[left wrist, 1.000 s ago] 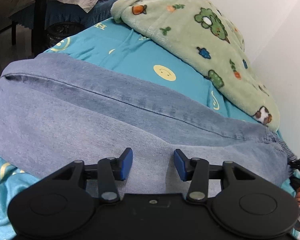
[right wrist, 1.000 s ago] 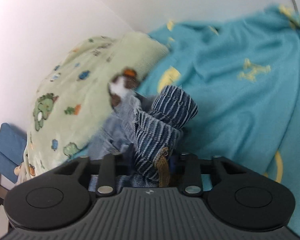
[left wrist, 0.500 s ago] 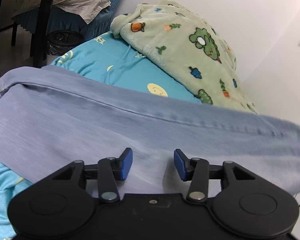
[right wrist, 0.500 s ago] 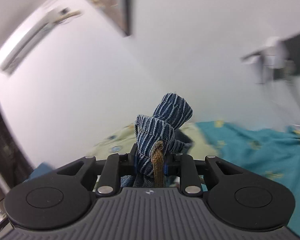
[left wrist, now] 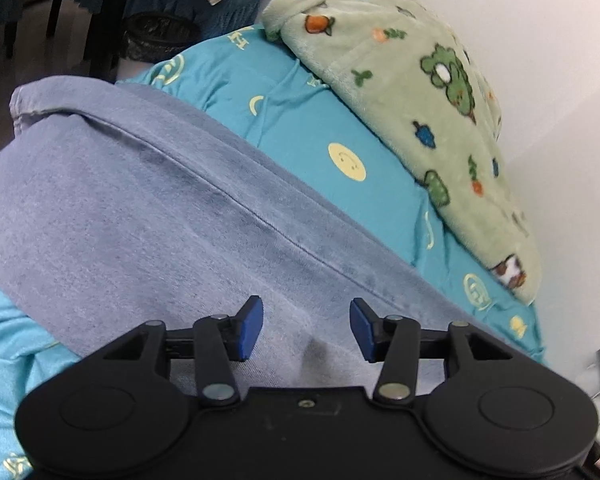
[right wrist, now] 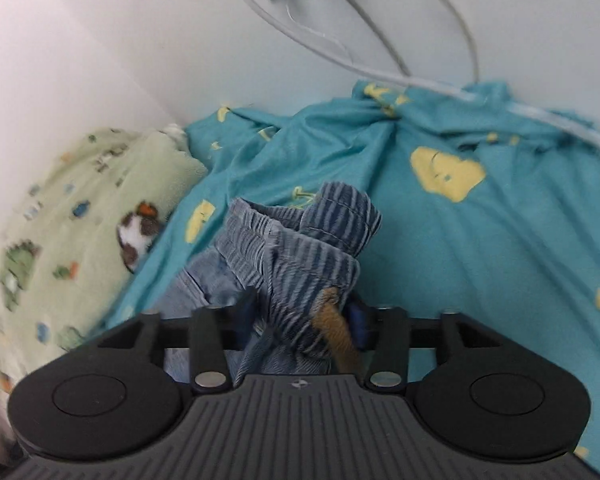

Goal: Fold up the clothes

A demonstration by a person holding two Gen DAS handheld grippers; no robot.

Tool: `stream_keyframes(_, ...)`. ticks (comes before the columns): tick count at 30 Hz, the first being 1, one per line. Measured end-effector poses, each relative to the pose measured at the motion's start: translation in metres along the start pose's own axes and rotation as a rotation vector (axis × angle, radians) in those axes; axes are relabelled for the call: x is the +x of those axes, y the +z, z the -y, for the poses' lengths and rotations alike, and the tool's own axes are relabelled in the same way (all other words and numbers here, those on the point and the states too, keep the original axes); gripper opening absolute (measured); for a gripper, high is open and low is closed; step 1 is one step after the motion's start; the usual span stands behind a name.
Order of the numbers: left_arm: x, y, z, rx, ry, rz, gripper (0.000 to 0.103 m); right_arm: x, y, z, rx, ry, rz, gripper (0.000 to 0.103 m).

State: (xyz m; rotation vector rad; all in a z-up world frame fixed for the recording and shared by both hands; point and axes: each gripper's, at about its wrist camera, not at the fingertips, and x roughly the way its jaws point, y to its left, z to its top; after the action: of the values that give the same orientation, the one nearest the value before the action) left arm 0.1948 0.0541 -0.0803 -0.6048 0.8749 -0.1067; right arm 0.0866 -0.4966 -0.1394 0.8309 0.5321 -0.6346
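Observation:
A pair of light blue jeans point(left wrist: 148, 216) lies stretched across the teal bedsheet point(left wrist: 300, 128). My left gripper point(left wrist: 306, 330) is open and empty, its blue pads just above the denim. My right gripper point(right wrist: 302, 320) is shut on the jeans' bunched elastic waistband point(right wrist: 300, 252), which has a brown tab, and holds it over the sheet point(right wrist: 480, 260). The jeans' middle stretch between the two views is hidden.
A green fleece blanket point(left wrist: 420, 92) with cartoon prints lies along the white wall; it also shows in the right wrist view point(right wrist: 80, 220). White cables point(right wrist: 340, 52) hang on the wall. Dark furniture and a black bin point(left wrist: 156, 36) stand past the bed's end.
My right gripper swung up toward the wall with the waistband, then came back down over the sheet. The denim rose in front of my left gripper and has settled again.

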Motion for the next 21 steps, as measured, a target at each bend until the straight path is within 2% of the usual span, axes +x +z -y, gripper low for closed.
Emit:
stream_keyframes(1,-0.004,0.003,-0.004,-0.018,-0.011,-0.001,0.046,-0.010,-0.004,-0.006,-0.033,-0.026,0.015,0.064)
stream_keyframes(4,-0.017,0.013,-0.022,-0.083,-0.029,-0.010,0.052,-0.040,-0.018,-0.024,-0.136,-0.072,0.063,0.067)
stream_keyframes(7,-0.028,0.021,-0.049,-0.181,-0.020,-0.045,0.053,-0.067,-0.036,-0.040,-0.218,-0.039,0.134,0.074)
stream_keyframes(10,-0.042,0.026,-0.077,-0.310,-0.025,-0.060,0.053,-0.080,-0.063,-0.068,-0.327,0.120,0.147,0.074)
stream_keyframes(13,-0.059,0.036,-0.088,-0.342,-0.024,-0.037,0.057,-0.079,-0.113,-0.105,-0.516,0.294,0.085,0.074)
stream_keyframes(17,-0.082,0.051,-0.092,-0.298,0.020,0.041,0.060,-0.082,-0.189,-0.154,-0.799,0.509,-0.042,0.074)
stream_keyframes(21,-0.106,0.068,-0.120,-0.280,0.029,0.082,0.064,-0.090,-0.252,-0.214,-1.021,0.660,-0.115,0.075)
